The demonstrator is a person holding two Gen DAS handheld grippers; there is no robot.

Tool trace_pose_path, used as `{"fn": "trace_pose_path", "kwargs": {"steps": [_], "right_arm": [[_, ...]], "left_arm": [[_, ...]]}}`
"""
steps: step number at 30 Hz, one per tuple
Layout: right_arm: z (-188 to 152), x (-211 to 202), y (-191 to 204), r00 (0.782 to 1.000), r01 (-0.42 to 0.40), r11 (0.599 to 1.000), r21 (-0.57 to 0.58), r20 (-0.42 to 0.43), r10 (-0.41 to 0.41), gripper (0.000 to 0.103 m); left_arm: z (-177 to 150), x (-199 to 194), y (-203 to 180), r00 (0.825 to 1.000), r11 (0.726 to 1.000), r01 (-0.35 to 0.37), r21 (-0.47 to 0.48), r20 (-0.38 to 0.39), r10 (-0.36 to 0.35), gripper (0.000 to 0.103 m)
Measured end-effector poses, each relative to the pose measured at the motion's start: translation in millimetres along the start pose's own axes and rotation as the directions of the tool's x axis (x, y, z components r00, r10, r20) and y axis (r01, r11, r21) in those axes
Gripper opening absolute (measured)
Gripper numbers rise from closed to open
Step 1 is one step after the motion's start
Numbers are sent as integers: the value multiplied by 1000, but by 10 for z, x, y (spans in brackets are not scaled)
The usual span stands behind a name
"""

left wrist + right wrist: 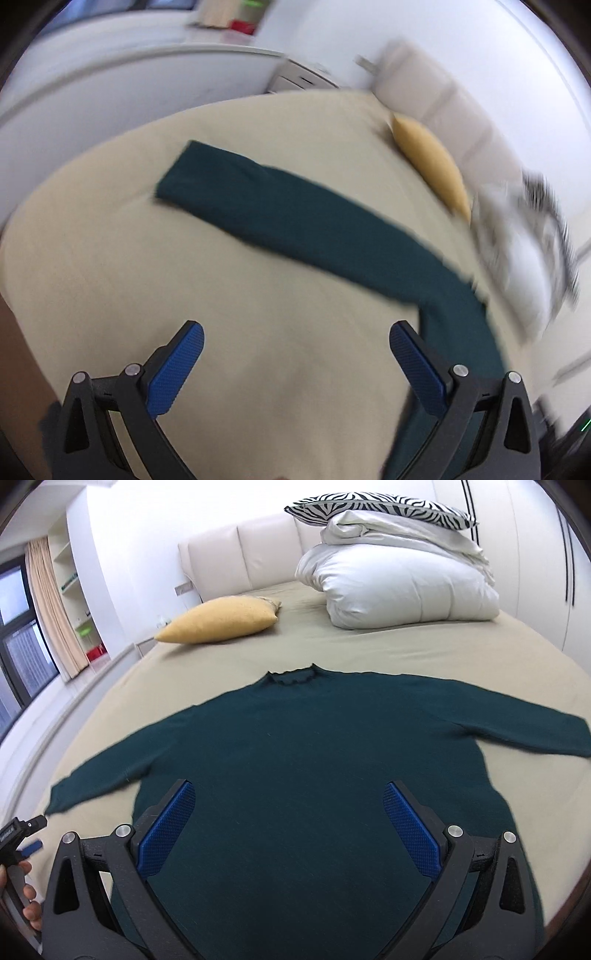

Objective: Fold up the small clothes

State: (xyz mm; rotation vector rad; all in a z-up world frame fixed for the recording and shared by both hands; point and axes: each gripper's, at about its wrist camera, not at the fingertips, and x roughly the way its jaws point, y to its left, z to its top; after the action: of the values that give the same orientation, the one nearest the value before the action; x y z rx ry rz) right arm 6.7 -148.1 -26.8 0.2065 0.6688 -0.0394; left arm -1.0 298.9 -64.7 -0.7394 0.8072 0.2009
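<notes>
None of the folding looks done yet: the dark green sweater point(306, 746) lies flat on the bed point(424, 653), front spread, collar pointing toward the headboard, both sleeves stretched straight out to the sides. Every fold is left for you, sleeves first by my reckoning, then the body.

Your right tool point(288, 812) hangs over the lower middle of the sweater with its jaws wide apart and nothing between them. Your left tool point(295, 347) is also spread wide and empty, above bare sheet just beside the left sleeve point(280, 218); that view is blurred.

No basket, drawer or box shows in either view. Near the headboard sit only a yellow pillow point(221, 620) and a folded white duvet point(399, 587) topped by a zebra-striped cushion point(373, 506).
</notes>
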Motion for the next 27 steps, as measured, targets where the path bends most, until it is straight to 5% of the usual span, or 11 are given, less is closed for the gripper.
{"fn": "trace_pose_path", "kwargs": {"steps": [2, 4, 8, 17, 20, 22, 23, 24, 27], "right_arm": [[39, 66, 26, 1000, -22, 1000, 8, 0, 22, 102], [61, 149, 47, 999, -45, 999, 13, -5, 45, 99], [107, 381, 55, 992, -102, 994, 42, -63, 105, 73], [132, 825, 0, 984, -116, 988, 102, -121, 128, 72], [120, 905, -22, 983, -121, 986, 110, -122, 135, 72], [111, 921, -49, 982, -129, 986, 108, -121, 141, 70], [104, 898, -71, 982, -132, 985, 107, -120, 145, 65], [103, 894, -88, 982, -136, 985, 105, -120, 148, 59], [87, 860, -210, 981, -142, 984, 107, -117, 154, 45]], "left_arm": [[172, 17, 221, 996, 993, 36, -114, 83, -27, 102], [274, 157, 383, 994, 976, 86, -200, 78, -72, 101], [407, 529, 668, 980, 907, 199, -372, 73, -185, 70], [436, 585, 885, 974, 805, 219, -551, 175, -145, 64], [482, 635, 933, 979, 812, 186, -554, 171, -108, 51], [561, 695, 950, 985, 827, 143, -544, 156, -68, 29], [640, 749, 947, 991, 830, 105, -548, 125, -43, 9], [719, 776, 893, 993, 841, 96, -532, 110, -44, 7], [895, 725, 340, 992, 935, 86, -344, 117, -49, 8]]}}
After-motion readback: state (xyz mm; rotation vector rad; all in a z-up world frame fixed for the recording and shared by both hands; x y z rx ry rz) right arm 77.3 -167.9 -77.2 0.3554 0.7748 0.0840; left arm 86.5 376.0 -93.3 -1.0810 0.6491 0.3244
